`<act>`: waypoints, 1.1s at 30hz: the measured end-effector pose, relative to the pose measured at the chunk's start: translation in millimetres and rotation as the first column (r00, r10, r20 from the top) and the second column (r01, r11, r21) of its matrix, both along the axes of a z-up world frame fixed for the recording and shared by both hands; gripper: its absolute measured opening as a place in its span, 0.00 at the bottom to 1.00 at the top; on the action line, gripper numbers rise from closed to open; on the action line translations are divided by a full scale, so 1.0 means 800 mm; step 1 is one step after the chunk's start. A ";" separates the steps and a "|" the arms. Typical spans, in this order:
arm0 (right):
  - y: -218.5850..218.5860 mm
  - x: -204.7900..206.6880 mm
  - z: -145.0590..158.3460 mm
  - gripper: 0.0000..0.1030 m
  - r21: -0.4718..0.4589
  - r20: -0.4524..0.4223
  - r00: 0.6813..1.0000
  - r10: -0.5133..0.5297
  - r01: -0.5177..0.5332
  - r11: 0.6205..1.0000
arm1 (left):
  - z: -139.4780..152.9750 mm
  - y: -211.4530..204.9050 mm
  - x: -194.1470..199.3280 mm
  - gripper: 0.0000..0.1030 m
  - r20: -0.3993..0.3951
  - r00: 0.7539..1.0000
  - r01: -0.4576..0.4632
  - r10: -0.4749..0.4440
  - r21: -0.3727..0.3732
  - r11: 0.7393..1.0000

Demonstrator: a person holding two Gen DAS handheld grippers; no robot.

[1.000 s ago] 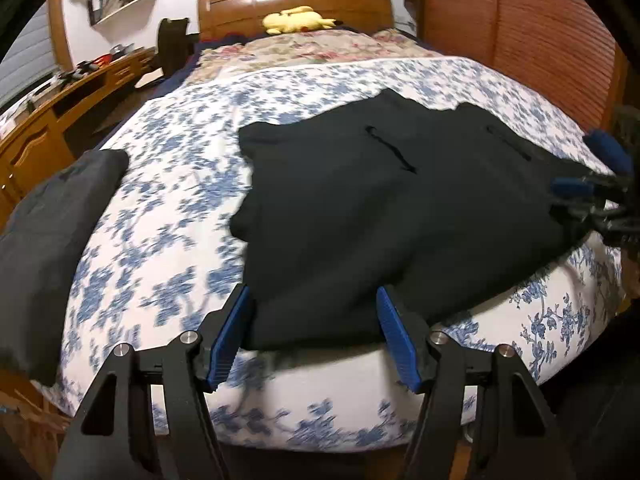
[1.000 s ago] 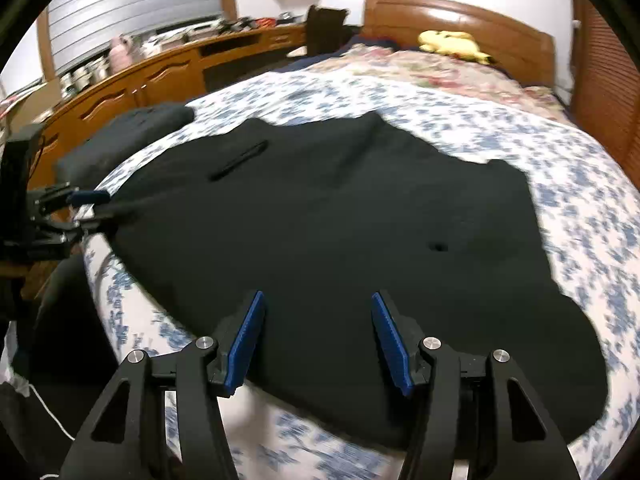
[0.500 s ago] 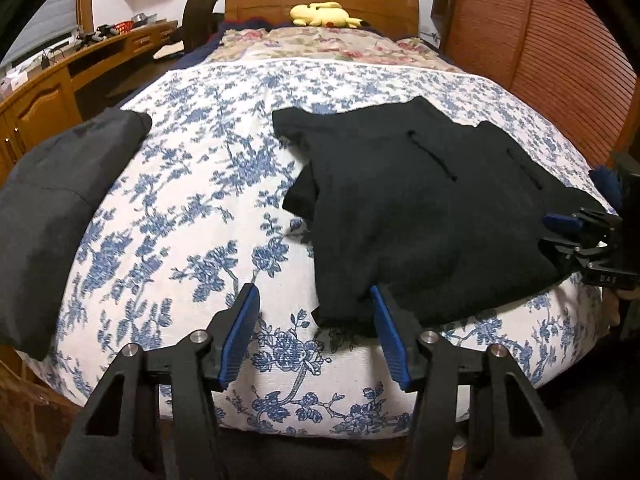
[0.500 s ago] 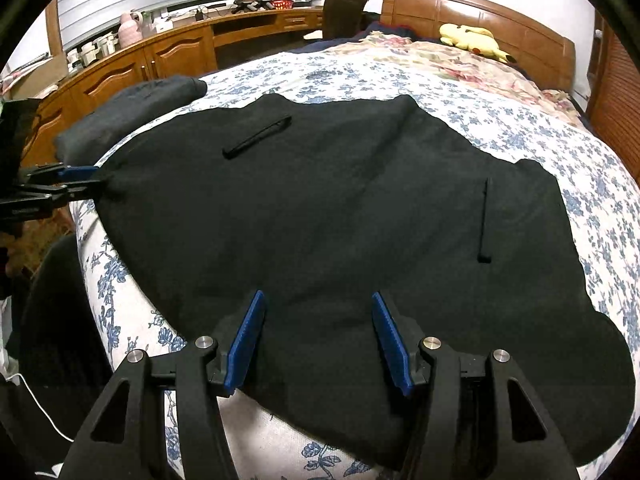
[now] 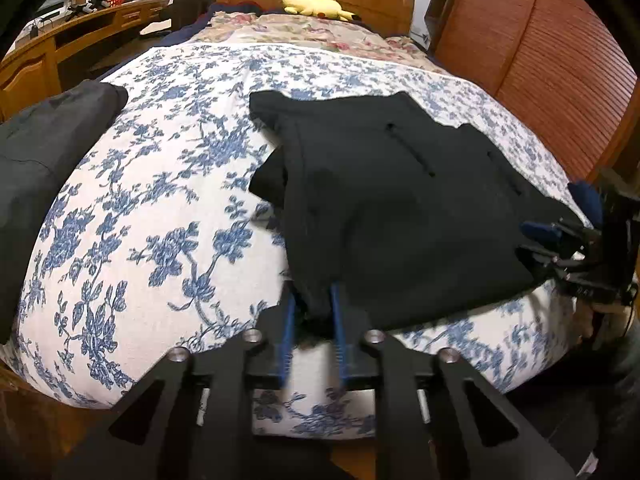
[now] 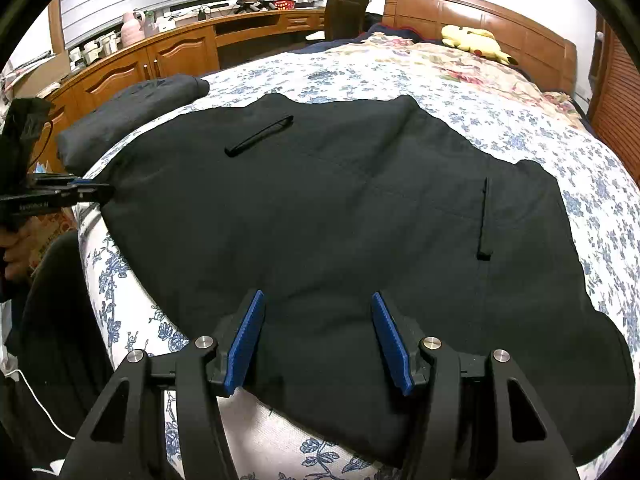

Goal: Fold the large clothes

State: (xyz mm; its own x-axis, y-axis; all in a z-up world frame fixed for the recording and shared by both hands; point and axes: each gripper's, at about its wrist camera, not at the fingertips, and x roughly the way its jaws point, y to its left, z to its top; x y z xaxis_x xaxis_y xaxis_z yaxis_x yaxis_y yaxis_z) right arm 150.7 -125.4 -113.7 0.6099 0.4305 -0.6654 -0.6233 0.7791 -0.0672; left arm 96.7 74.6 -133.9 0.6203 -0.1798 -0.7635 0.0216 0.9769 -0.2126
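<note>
Left wrist view: left gripper (image 5: 313, 316) jaws nearly closed, pinching the near corner of the black garment (image 5: 400, 216) at the bed's foot edge. Garment lies flat on the blue floral bedspread (image 5: 160, 208), right of centre, with a fold of it bulging out on its left side. Right gripper (image 5: 560, 248) at far right, at the garment's other near corner; can't tell its jaw state from here. Dark grey folded clothing (image 5: 44, 160) sits at the left edge of the bed, apart from the black garment. Yellow plush toy (image 5: 316, 4) by the headboard.

Right wrist view: right gripper (image 6: 318, 336) jaws wide open, low over the garment's (image 6: 340, 220) near hem, nothing held. Garment spread across the bedspread (image 6: 540, 120), two pocket slits visible. Left gripper (image 6: 86, 191) at far left, at the garment's corner. Grey clothing (image 6: 132, 116) beyond it. Wooden bench (image 6: 168, 52) along the wall, plush toy (image 6: 476, 42) at the headboard.
</note>
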 end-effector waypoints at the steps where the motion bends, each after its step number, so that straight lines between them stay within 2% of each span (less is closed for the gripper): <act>1: -0.001 0.000 0.000 0.56 -0.001 0.000 1.000 0.000 0.000 1.000 | 0.008 -0.004 0.001 0.12 0.012 1.000 0.001 -0.001 0.016 1.000; 8: -0.040 -0.008 0.011 0.56 0.011 0.039 0.996 -0.075 0.075 0.997 | 0.106 -0.051 0.012 0.09 0.179 0.982 0.048 -0.064 0.090 0.995; 11: -0.074 -0.015 0.018 0.56 0.030 0.067 0.989 -0.130 0.129 0.991 | 0.151 -0.099 0.027 0.08 0.239 0.961 0.109 -0.140 0.136 0.985; 15: -0.129 -0.028 0.027 0.56 0.072 0.095 0.971 -0.219 0.213 0.974 | 0.181 -0.170 0.048 0.08 0.277 0.930 0.192 -0.242 0.194 0.962; 22: -0.220 -0.052 0.027 0.56 0.136 0.103 0.926 -0.364 0.349 0.927 | 0.184 -0.309 0.078 0.07 0.263 0.868 0.361 -0.421 0.245 0.900; 28: -0.273 -0.063 0.016 0.56 0.154 0.071 0.902 -0.425 0.412 0.898 | 0.169 -0.396 0.081 0.07 0.236 0.815 0.491 -0.529 0.204 0.847; 30: -0.280 -0.064 0.014 0.56 0.158 0.061 0.898 -0.436 0.423 0.892 | 0.157 -0.412 0.087 0.07 0.207 0.815 0.509 -0.541 0.189 0.840; 33: -0.280 -0.067 0.021 0.56 0.169 0.061 0.892 -0.448 0.433 0.885 | 0.137 -0.418 0.098 0.07 0.153 0.830 0.512 -0.536 0.169 0.842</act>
State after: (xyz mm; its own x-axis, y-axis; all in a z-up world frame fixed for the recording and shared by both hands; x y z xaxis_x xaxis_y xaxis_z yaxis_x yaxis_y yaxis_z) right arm 96.8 -349.6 -97.1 0.8169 0.1900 -0.5446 -0.2094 0.9775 0.0270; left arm 174.8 -260.1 -24.3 0.5906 -0.4366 -0.6786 0.5653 0.8240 -0.0381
